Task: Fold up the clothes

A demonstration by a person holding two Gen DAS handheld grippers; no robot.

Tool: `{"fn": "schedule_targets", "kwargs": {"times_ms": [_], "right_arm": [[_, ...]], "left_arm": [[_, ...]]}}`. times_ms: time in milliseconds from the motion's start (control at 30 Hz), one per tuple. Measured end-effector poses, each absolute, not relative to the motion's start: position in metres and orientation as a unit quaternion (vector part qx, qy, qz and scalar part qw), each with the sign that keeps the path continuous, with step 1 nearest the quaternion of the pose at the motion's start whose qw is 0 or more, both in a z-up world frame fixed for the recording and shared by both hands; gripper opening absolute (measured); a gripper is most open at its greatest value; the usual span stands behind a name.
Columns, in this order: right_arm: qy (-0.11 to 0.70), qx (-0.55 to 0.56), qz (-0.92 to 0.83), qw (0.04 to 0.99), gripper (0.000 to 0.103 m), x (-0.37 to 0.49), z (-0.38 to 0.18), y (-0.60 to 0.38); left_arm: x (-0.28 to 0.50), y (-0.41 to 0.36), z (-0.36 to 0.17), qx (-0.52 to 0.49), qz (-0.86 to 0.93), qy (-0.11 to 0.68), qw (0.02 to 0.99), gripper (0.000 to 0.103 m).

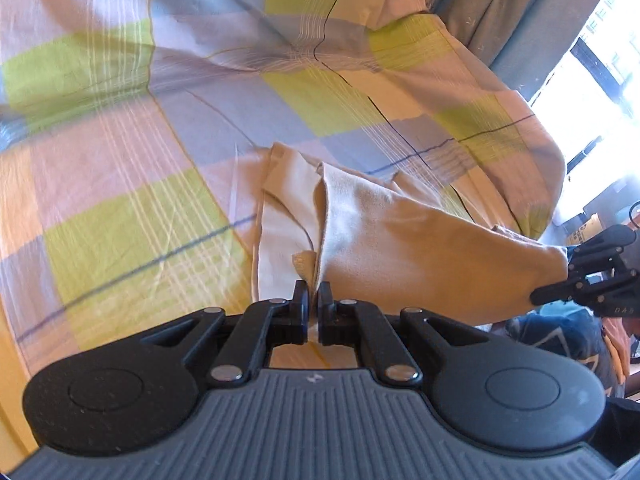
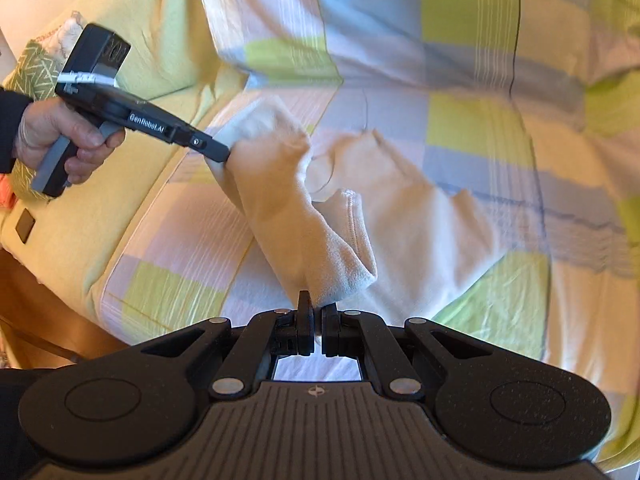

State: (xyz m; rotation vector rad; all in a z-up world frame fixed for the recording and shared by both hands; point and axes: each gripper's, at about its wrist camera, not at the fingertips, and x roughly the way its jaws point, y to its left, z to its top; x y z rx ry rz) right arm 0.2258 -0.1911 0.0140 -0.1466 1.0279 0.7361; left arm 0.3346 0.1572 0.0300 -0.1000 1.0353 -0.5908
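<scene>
The cream garment [image 2: 288, 200] hangs stretched between both grippers above the checked bed [image 2: 480, 80], its far part resting there. The left gripper [image 1: 314, 300] and right gripper [image 2: 316, 312] each pinch an edge, jaws pressed together (thin bites); uneven pulling could slip a corner free and skew the fold.

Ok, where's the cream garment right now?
The cream garment sits mid-frame in both wrist views, one edge stretched between the left gripper and right gripper, the rest lying on the checked bedsheet.

Black left gripper [image 2: 218, 152] marked "GenRobot.AI"; bare hand [image 2: 60, 140], dark sleeve [image 2: 10, 128]
</scene>
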Motion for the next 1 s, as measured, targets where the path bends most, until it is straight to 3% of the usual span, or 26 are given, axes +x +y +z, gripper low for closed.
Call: {"fn": "schedule_targets", "kwargs": {"times_ms": [267,467,667,833,867,900,1000], "right_arm": [[0.505,0.038,0.278,0.817,0.003,0.324,0.002,-0.229],[0.566,0.149,0.211,0.783,0.005,0.376,-0.065,-0.258],[0.566,0.239,0.177,0.769,0.021,0.378,-0.081,-0.277],[0.551,0.317,0.144,0.759,0.023,0.379,-0.086,-0.294],[0.553,0.321,0.134,0.757,0.02,0.381,-0.088,-0.296],[0.555,0.324,0.124,0.756,0.004,0.382,-0.091,-0.297],[0.563,0.314,0.123,0.755,0.004,0.387,-0.092,-0.288]], "left_arm": [[0.421,0.101,-0.01,0.005,-0.288,0.471,0.834,0.002],[0.442,0.081,-0.046,0.034,-0.274,0.509,0.816,0.002],[0.436,0.084,-0.04,0.04,-0.274,0.513,0.813,0.002],[0.433,0.086,-0.034,0.041,-0.278,0.516,0.809,0.002],[0.432,0.087,-0.034,0.039,-0.277,0.518,0.808,0.002],[0.431,0.089,-0.032,0.035,-0.274,0.522,0.807,0.002],[0.426,0.093,-0.031,0.032,-0.278,0.525,0.804,0.002]]}}
